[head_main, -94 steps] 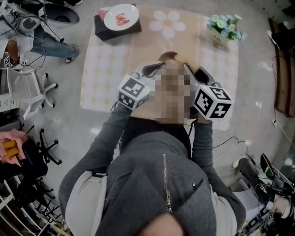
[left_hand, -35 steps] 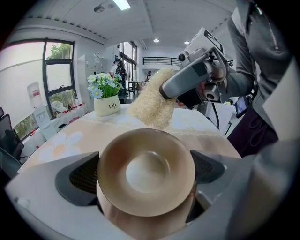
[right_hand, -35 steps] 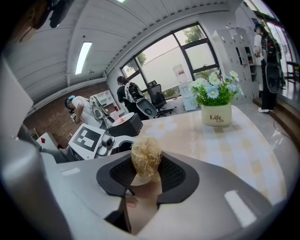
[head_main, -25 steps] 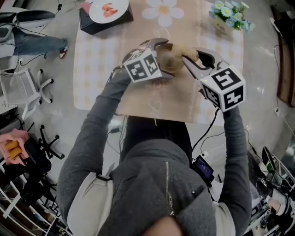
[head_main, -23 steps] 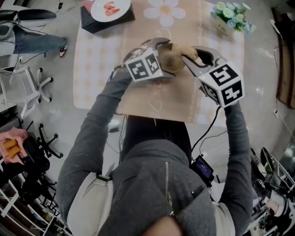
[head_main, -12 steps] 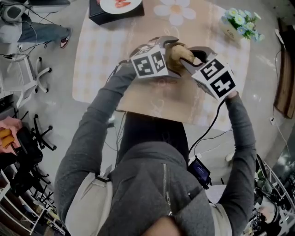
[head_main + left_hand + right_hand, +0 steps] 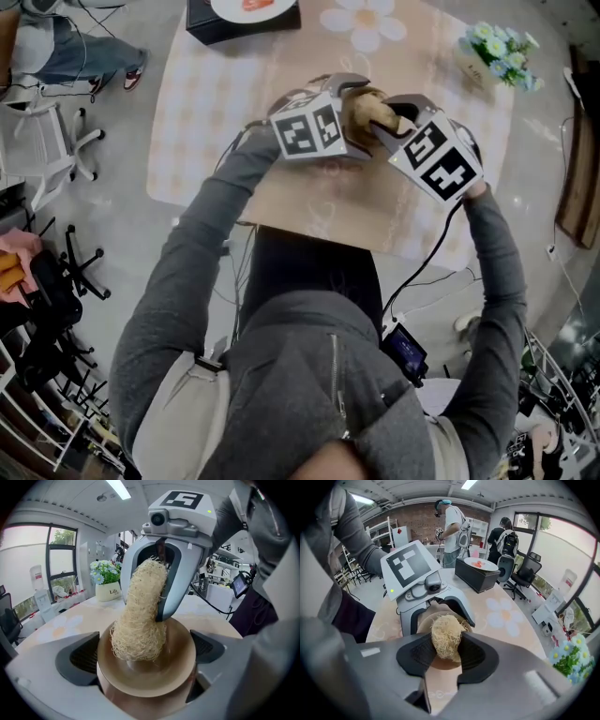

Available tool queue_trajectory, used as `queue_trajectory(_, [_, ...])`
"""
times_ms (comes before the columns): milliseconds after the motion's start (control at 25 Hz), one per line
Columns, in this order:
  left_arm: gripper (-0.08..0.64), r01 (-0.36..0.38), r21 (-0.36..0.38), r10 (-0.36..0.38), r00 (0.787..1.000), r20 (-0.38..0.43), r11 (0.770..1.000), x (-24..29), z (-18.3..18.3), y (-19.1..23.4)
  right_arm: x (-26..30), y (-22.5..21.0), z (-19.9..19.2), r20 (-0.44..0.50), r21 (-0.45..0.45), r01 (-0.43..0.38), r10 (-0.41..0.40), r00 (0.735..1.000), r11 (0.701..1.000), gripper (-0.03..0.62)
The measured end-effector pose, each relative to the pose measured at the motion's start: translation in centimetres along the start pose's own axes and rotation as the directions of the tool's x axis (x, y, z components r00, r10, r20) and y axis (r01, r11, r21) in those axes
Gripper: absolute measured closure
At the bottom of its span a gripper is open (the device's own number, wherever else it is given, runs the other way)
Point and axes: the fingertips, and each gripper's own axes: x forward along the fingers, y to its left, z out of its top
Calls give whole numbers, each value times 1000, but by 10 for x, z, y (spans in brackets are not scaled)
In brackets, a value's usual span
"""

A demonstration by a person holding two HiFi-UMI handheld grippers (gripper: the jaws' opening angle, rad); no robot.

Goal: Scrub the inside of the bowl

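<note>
My left gripper is shut on a tan bowl, which it holds tilted above the table; the bowl shows between the two marker cubes in the head view. My right gripper is shut on a pale straw-coloured loofah scrubber. The scrubber reaches down into the bowl and presses against its inner wall. In the right gripper view the bowl lies just beyond the scrubber, with the left gripper clamped on its far side.
The table carries a checked cloth with a flower print. A black box with a white plate stands at its far left, a flower pot at its far right. Office chairs stand left of the table; two people stand beyond.
Both grippers with the bowl have come up off the table and closer together. The right gripper has swung inward over the bowl, bringing the scrubber into it.
</note>
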Motion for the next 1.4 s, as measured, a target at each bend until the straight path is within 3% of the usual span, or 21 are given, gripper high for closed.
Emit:
queue_trajectory(280, [-35, -4, -2, 4, 1000, -1, 1000, 0, -1, -1, 14, 12, 17, -35, -58, -71, 69, 997, 996, 466])
queue_trajectory(680, [-35, -7, -2, 7, 1000, 12, 1000, 0, 0, -1, 12, -5, 19, -26, -34, -42, 41, 999, 999, 468])
queue_trajectory(1400, [-35, -5, -1, 5, 1000, 14, 1000, 0, 0, 0, -6, -5, -16, -126, -50, -10, 3, 992, 999, 472])
